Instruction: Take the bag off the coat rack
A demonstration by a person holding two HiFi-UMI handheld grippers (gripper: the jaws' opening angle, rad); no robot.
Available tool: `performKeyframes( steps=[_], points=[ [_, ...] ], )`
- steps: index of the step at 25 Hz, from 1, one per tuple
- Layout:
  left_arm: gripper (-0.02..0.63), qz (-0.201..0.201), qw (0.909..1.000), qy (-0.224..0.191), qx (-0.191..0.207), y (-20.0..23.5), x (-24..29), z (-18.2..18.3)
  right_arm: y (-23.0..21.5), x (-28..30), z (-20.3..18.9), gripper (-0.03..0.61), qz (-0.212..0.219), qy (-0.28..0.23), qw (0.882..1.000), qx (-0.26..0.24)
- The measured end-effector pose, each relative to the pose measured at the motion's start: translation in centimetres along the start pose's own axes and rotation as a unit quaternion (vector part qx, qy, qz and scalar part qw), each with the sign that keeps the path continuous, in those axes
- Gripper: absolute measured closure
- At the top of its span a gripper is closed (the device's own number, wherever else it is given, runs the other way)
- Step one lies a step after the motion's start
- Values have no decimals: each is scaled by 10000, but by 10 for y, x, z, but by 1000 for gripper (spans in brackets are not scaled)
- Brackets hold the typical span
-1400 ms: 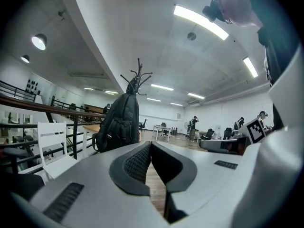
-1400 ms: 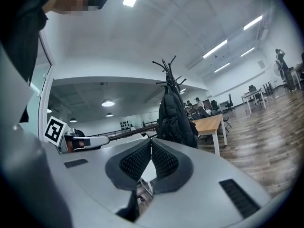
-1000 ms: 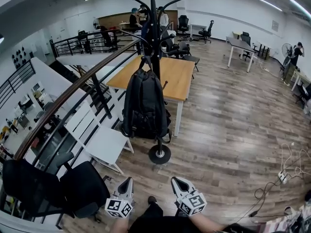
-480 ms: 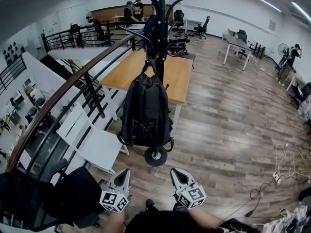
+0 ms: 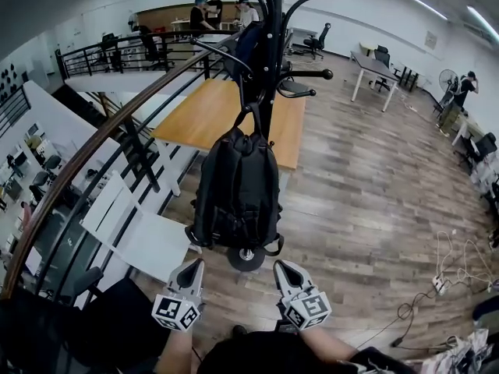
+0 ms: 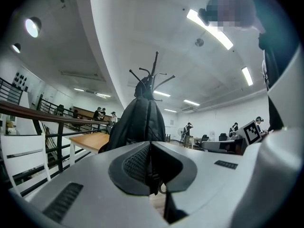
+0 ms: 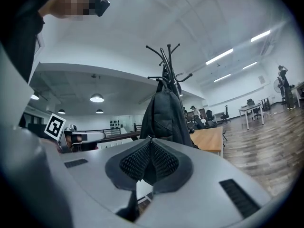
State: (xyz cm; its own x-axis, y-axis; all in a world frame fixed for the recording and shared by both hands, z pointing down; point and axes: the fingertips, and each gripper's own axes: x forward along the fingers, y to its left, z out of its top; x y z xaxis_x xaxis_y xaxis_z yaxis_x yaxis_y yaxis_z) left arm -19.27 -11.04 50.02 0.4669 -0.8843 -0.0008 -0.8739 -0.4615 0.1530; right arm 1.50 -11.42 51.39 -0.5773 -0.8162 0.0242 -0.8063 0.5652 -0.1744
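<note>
The wooden floor (image 5: pixel 366 185) filled the right half of the head view. The coat rack (image 5: pixel 272 45) rose through the upper middle of the frame. The bag (image 5: pixel 238 193), a black backpack, hung from the rack by its top loop (image 5: pixel 254 114) at the frame's centre, its bottom just above the rack's base. At the lower edge, the left gripper (image 5: pixel 193 267) and right gripper (image 5: pixel 282 269) pointed at the bag, near but not touching it, both with jaws pressed together on nothing. This looked like the approach step; next, a gripper would need to open, take the loop, and lift it clear of its hook.
</note>
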Motion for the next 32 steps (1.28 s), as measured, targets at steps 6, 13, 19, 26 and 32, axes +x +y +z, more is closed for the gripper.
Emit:
performKeyframes(
  steps=[6, 13, 19, 26, 32],
  points=[
    [597, -134, 9999, -90, 4, 17, 23, 13, -1, 16, 4, 546, -38, -23, 10000, 37],
    [597, -160, 9997, -139, 103, 33, 48, 41, -19, 33, 28, 546, -64, -191, 9997, -108],
    [597, -192, 9989, -229, 358, 41, 74, 70, -40, 62, 49, 546, 130, -358, 9992, -109],
    [566, -116, 9988, -198, 441, 62, 115, 94, -66, 107, 82, 539, 454, -478, 9976, -186],
    [500, -220, 9984, 61, 521, 69, 148, 100, -82, 135, 106, 421, 735, -469, 9958, -297]
  ],
)
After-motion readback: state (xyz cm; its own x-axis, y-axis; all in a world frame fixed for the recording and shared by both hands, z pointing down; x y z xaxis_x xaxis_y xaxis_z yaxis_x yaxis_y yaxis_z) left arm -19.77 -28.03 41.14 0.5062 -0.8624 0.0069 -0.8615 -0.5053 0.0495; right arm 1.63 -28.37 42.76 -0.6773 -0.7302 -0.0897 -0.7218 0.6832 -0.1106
